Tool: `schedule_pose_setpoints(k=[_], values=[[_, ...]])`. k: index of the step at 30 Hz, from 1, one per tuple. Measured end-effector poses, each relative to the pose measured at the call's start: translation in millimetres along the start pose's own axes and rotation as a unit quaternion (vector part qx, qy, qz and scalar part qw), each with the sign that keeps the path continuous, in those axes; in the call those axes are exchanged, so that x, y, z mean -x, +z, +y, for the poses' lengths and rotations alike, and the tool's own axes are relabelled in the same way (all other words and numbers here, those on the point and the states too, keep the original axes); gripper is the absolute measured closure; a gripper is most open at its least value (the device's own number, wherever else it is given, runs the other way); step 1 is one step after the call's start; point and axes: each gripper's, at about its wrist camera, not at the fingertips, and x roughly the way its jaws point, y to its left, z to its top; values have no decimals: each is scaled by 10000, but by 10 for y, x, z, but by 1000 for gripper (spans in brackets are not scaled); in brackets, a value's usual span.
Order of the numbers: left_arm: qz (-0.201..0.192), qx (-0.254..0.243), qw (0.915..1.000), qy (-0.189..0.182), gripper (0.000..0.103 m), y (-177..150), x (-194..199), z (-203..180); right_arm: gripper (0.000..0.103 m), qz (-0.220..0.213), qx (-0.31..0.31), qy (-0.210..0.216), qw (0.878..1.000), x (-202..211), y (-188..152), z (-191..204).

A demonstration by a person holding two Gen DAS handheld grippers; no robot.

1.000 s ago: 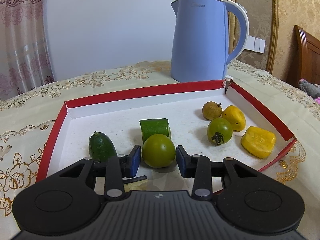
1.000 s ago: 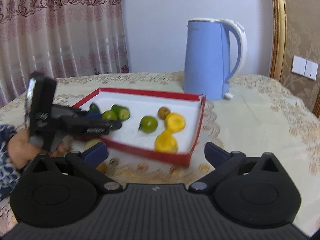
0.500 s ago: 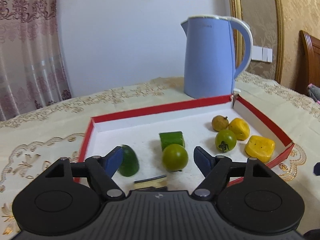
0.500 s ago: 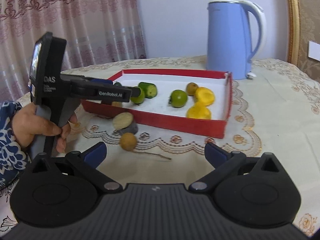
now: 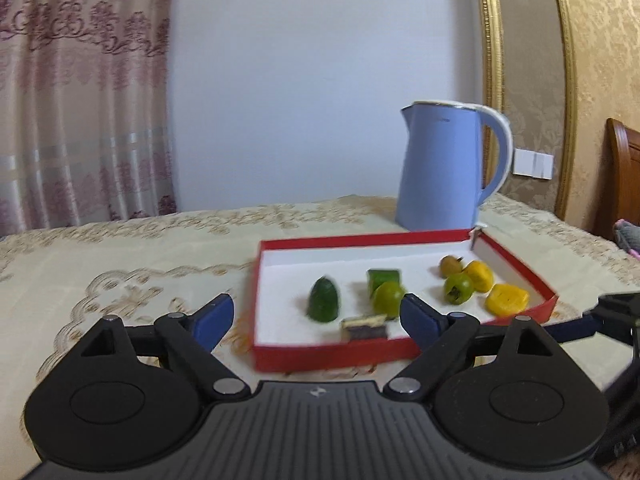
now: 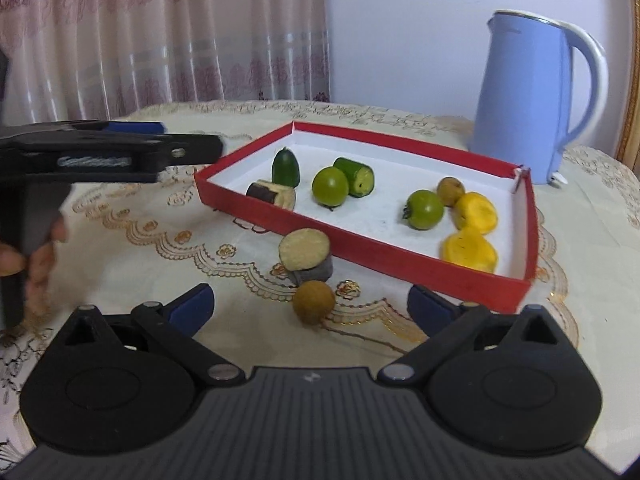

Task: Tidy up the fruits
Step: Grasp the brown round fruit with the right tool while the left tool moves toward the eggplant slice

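A red box with a white floor (image 6: 460, 280) (image 5: 332, 352) holds several fruits: two green round ones (image 6: 330, 186) (image 6: 425, 209), two green cut pieces (image 6: 285, 167) (image 6: 356, 176), yellow pieces (image 6: 469, 249), a small brown fruit (image 6: 451, 191) and a dark-skinned slice (image 6: 272, 195). Outside it on the cloth lie a dark-skinned cut piece (image 6: 306, 254) and a brown round fruit (image 6: 314, 303). My right gripper (image 6: 310, 306) is open, with the brown fruit between its fingers. My left gripper (image 5: 316, 316) is open and empty, pulled back from the box's near left corner; it also shows in the right wrist view (image 6: 120, 152).
A blue kettle (image 6: 532, 100) stands behind the box at the right. The table has a cream embroidered cloth (image 6: 140, 220). Curtains hang behind at the left. A wooden chair (image 5: 624, 184) is at the far right.
My left gripper let go of the green round fruit, opened wide and drew back and left out of the box. My right gripper moved forward and down around the brown fruit.
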Motion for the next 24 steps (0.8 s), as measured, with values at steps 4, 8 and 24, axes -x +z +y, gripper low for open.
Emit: schedule_pose_setpoints(k=[4, 8, 24], values=[[75, 247, 9996, 126, 12, -95, -10, 127, 12, 113, -61, -115, 9999, -111, 6, 24], [-28, 459, 9989, 72, 11, -120, 14, 203, 47, 287, -240, -130, 9992, -205, -8, -5], [264, 531, 9982, -71, 10, -191, -68, 205, 78, 186, 42, -339, 9992, -197, -60, 89]])
